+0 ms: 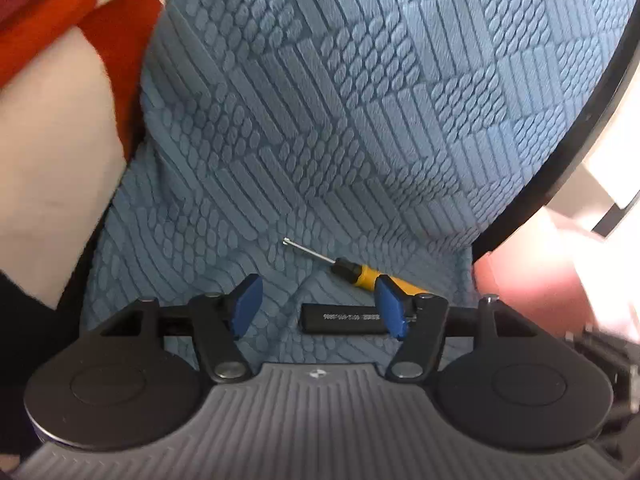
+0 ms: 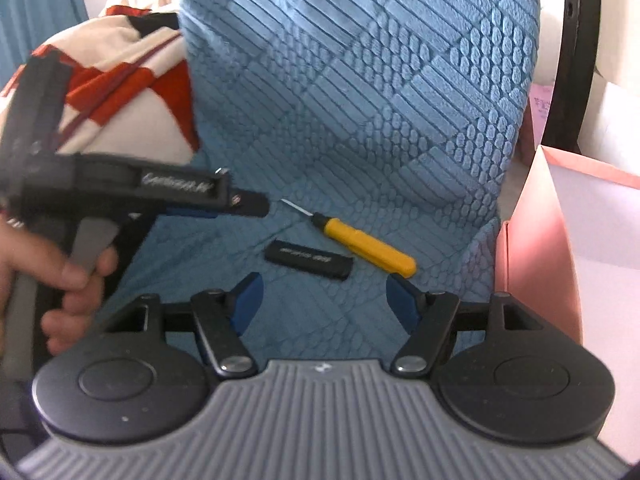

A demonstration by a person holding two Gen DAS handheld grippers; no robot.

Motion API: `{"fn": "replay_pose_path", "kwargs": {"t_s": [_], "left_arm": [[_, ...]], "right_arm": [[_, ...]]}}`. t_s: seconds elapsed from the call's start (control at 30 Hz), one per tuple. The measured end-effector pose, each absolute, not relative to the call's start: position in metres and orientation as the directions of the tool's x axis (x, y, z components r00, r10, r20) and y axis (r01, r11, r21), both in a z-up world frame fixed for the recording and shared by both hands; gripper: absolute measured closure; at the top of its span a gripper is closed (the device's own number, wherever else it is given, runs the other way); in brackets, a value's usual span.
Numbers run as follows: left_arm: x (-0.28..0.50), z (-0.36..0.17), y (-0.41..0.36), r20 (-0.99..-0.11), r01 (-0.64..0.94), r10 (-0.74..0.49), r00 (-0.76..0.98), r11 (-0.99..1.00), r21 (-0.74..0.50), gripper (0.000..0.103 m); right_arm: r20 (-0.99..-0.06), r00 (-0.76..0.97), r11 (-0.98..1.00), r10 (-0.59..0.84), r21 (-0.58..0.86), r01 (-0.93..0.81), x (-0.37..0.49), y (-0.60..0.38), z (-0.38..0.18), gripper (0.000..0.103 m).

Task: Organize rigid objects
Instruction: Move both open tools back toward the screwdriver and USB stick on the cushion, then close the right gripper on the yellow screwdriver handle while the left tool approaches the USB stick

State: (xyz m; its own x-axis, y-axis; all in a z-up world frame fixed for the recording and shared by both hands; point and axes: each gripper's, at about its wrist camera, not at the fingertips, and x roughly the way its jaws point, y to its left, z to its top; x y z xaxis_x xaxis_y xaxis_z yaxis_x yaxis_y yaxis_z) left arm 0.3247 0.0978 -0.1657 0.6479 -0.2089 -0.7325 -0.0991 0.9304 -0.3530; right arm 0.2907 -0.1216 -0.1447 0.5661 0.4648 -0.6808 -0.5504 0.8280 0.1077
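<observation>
Only my right view shows my left gripper [image 2: 240,204] (blurred); both jaws wide, yellow-handled screwdriver [image 1: 360,272] and black flat stick [image 1: 340,319] ahead.

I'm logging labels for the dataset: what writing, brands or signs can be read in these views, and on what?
Black bar: pale print along its top face, too blurred to read in either view.
Left gripper body: pale slanted brand lettering, too smeared to read.
Small pale emblem on right gripper base: a logo, no legible letters.
Pink paper at right edge: dark print, too small.
Yellow screwdriver: no writing visible.
</observation>
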Motion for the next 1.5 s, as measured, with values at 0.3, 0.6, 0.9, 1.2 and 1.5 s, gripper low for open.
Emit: {"fn": "replay_pose_path", "kwargs": {"t_s": [0.3, 0.6, 0.9, 1.2, 1.5], "left_arm": [[0.339, -0.181, 0.087, -0.788, -0.047, -0.171, 0.591, 0.968, -0.245, 0.036], [0.341, -0.194, 0.066, -0.791, 0.109, -0.229, 0.567, 0.973, -0.204, 0.036], [0.349, -0.204, 0.048, -0.821, 0.178, -0.216, 0.528, 0.974, -0.141, 0.036], [0.350, -0.205, 0.047, -0.824, 0.177, -0.187, 0.535, 0.978, -0.106, 0.036], [0.349, -0.207, 0.034, -0.826, 0.225, -0.152, 0.543, 0.974, -0.031, 0.055]], "right_arm": [[-0.724, 0.574, 0.851, 0.383, 0.034, -0.524, 0.348, -0.112, -0.164, 0.033], [-0.763, 0.498, 0.837, 0.412, 0.101, -0.538, 0.391, -0.104, -0.179, 0.033], [-0.790, 0.469, 0.844, 0.395, 0.111, -0.525, 0.397, -0.098, -0.205, 0.034], [-0.785, 0.453, 0.819, 0.422, 0.116, -0.562, 0.389, -0.088, -0.207, 0.064], [-0.785, 0.463, 0.824, 0.412, 0.104, -0.556, 0.379, -0.076, -0.204, 0.074]]}}
